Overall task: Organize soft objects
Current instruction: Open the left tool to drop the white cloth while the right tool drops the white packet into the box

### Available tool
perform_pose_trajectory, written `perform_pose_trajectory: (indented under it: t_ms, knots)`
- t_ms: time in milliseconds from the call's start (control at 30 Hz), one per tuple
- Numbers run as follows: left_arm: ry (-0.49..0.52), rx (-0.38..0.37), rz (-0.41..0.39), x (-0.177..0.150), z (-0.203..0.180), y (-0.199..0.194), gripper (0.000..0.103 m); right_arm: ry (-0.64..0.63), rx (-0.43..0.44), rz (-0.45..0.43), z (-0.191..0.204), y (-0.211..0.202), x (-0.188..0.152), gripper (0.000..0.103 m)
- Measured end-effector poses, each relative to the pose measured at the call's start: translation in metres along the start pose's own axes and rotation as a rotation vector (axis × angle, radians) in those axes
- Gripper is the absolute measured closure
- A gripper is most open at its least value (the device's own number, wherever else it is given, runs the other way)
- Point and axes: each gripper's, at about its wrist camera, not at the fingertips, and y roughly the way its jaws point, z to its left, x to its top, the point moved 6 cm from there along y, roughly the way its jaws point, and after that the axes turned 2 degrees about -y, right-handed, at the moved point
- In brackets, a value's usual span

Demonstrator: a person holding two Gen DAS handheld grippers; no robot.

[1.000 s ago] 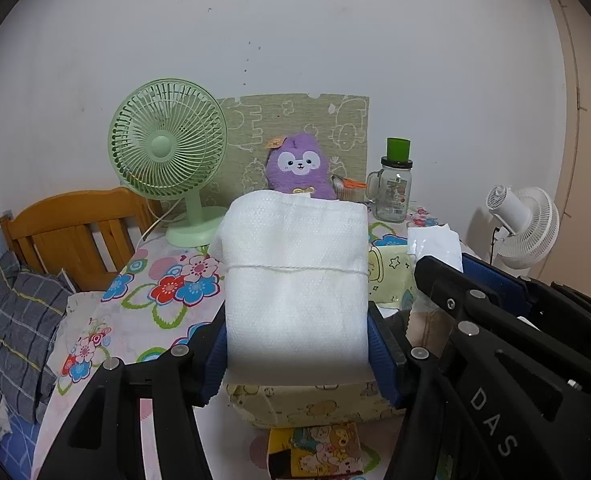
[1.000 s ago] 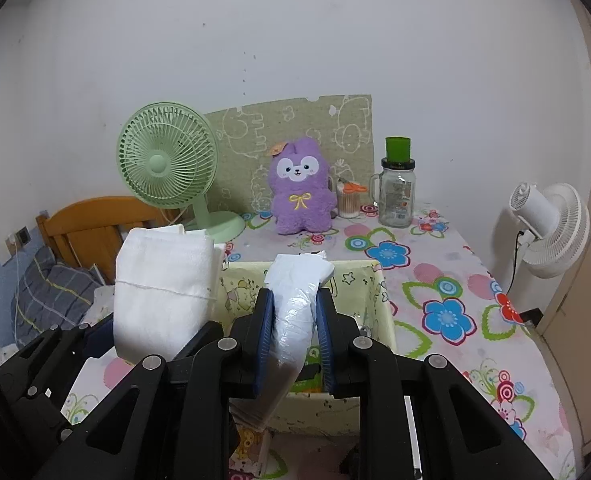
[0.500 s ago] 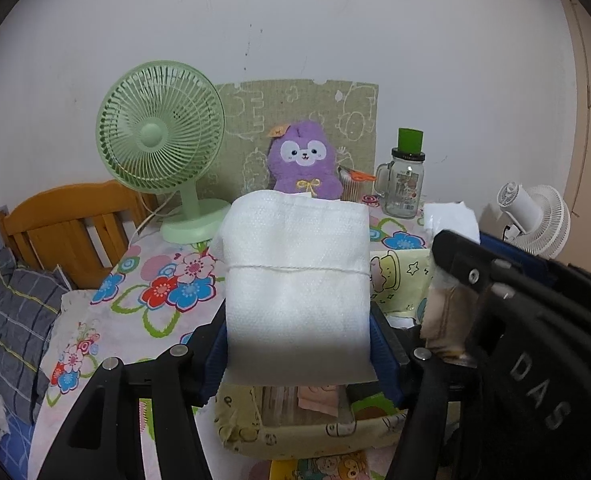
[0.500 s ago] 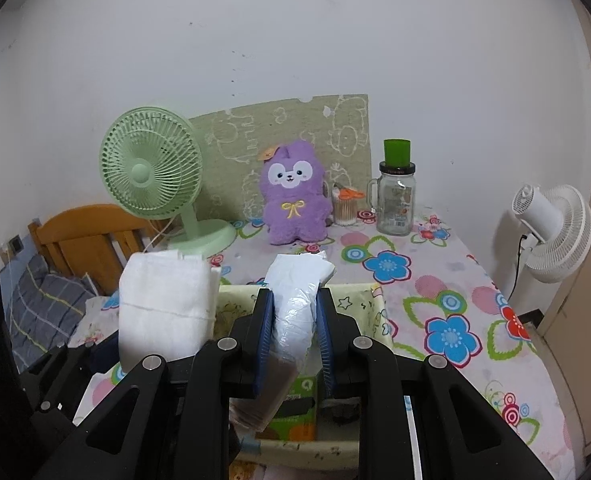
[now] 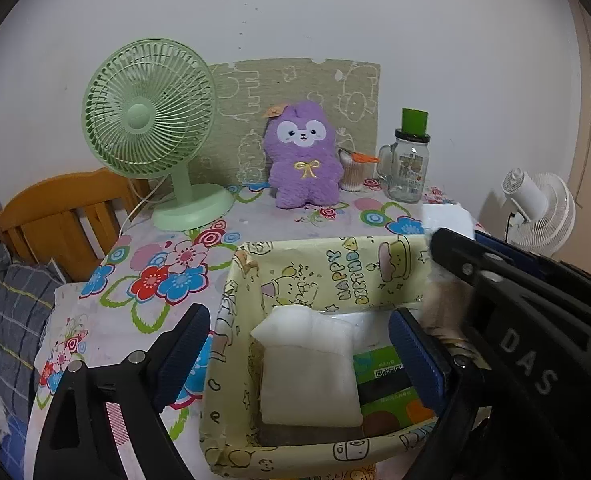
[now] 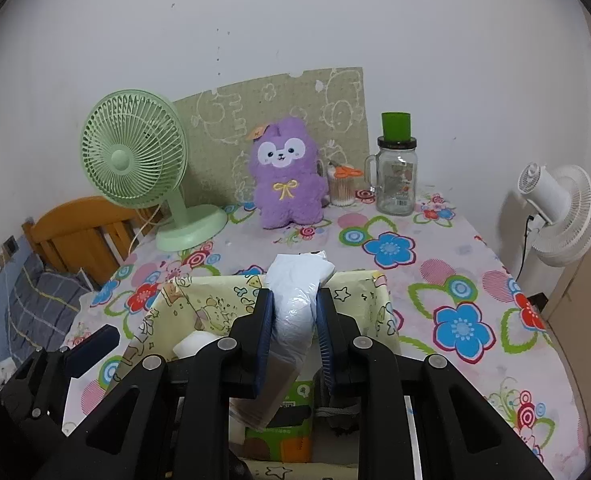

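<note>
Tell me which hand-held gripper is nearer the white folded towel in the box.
Left. The left hand-held gripper straddles the white folded towel, jaws opening, pads clear. The right hand-held gripper, beside it, grips a plastic-wrapped pack.

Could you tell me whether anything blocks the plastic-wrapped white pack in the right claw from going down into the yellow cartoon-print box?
Nothing visible blocks it. The right claw grips the plastic-wrapped white pack above the yellow cartoon-print fabric box. Below it lie a green carton and, to its left, the folded white towel, with the opening left claw above.

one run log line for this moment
left gripper: jaws opening, white towel in yellow bin | right gripper: shut on plastic-wrapped pack
</note>
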Motion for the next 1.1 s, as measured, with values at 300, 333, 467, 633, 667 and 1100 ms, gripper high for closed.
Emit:
perform_pose_trajectory:
  t_ms: [300, 333, 467, 633, 667, 1100]
  knots:
    - [0.010, 0.007, 0.017, -0.004, 0.000, 0.003, 0.009, -0.052, 0.015, 0.051, 0.010, 0.014, -0.007, 0.071]
    - [0.009, 0.006, 0.017, -0.005, 0.000, 0.003, 0.009, -0.056, 0.019, 0.059, 0.011, 0.015, -0.008, 0.061]
    - [0.011, 0.004, 0.014, -0.005, 0.000, 0.001, 0.009, -0.039, 0.020, 0.052, 0.010, 0.011, -0.011, 0.031]
    - [0.008, 0.002, 0.008, -0.005, 0.000, -0.005, 0.009, -0.058, -0.001, 0.055, 0.011, 0.005, -0.012, 0.030]
    - [0.009, 0.001, 0.005, -0.006, 0.000, -0.007, 0.008, -0.058, -0.003, 0.055, 0.010, 0.003, -0.012, 0.030]
    - [0.016, -0.015, -0.036, -0.006, -0.008, -0.041, 0.007, -0.075, -0.012, 0.015, 0.011, -0.037, -0.014, 0.021]
